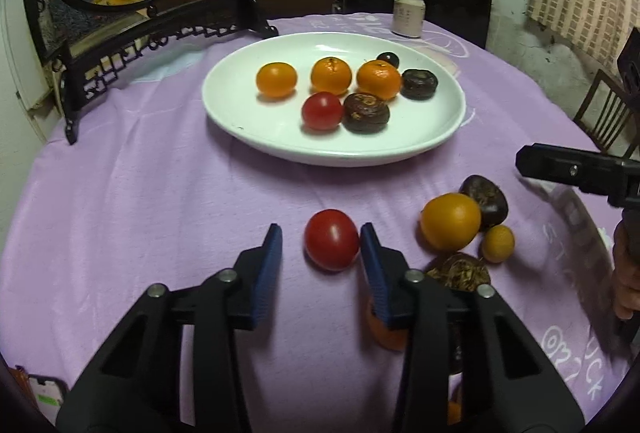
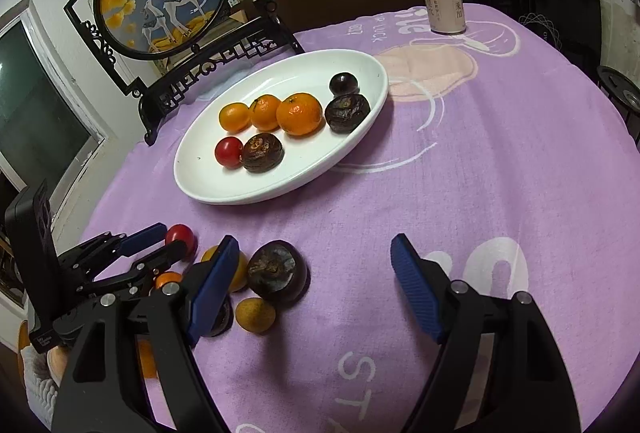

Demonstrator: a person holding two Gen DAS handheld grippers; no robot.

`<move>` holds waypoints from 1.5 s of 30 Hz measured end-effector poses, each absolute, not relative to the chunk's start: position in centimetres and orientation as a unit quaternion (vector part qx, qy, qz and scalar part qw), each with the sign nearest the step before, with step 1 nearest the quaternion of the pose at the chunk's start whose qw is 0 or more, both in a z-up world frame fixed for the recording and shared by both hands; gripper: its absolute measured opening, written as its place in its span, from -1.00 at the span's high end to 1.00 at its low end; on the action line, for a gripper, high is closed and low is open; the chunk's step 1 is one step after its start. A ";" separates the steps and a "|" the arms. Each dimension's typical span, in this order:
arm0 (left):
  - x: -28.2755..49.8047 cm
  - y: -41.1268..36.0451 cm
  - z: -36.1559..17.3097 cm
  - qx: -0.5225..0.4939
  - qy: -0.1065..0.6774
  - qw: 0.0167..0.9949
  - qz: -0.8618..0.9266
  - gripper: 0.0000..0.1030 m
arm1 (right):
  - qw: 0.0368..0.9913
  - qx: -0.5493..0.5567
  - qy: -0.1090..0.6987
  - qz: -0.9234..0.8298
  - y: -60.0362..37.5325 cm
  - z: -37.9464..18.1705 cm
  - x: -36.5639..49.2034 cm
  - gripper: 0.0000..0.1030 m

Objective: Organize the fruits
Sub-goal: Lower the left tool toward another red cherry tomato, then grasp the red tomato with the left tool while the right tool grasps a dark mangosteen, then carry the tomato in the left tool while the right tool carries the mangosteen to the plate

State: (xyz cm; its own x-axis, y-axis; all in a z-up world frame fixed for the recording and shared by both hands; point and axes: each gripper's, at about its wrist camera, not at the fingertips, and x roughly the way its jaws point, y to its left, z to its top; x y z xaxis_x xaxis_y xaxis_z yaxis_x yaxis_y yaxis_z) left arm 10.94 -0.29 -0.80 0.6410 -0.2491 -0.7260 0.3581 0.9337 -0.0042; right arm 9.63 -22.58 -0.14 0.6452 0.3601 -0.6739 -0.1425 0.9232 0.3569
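Your L gripper (image 1: 320,237) is spread w/ the loose tomato (image 1: 331,239) between its fingers, right one touching it; plate (image 1: 240,113) beyond holds 7 fruits. Your R gripper (image 2: 314,257) gapes wide, holding nothing, dark fruit (image 2: 277,271) just beside its left finger.

- Our left gripper (image 1: 321,239) hung low with its blue fingers spread either side of the red tomato (image 1: 331,239).
- Our right gripper (image 2: 314,259) hovered right of that tomato, jaws wide apart, gripping nothing.

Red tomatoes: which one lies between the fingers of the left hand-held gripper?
The tomato on the cloth, between the open blue fingers; the other tomato sits on the white plate.
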 end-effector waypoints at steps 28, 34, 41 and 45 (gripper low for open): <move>13.1 3.1 -1.6 0.037 0.418 0.902 -0.102 0.44 | 0.886 0.092 0.426 0.157 -20.1 -2.2 10.3 -0.25; 12.9 3.1 -1.6 0.035 0.416 0.903 -0.103 0.43 | 0.893 0.014 0.421 0.160 -17.1 -2.6 9.2 -0.09; 12.6 3.2 -1.5 0.030 0.413 0.904 -0.110 0.44 | 0.891 0.032 0.422 0.164 -17.8 -2.5 9.5 0.46; 12.4 3.2 -1.5 0.029 0.412 0.904 -0.111 0.44 | 0.890 0.031 0.423 0.166 -17.8 -2.5 9.4 0.46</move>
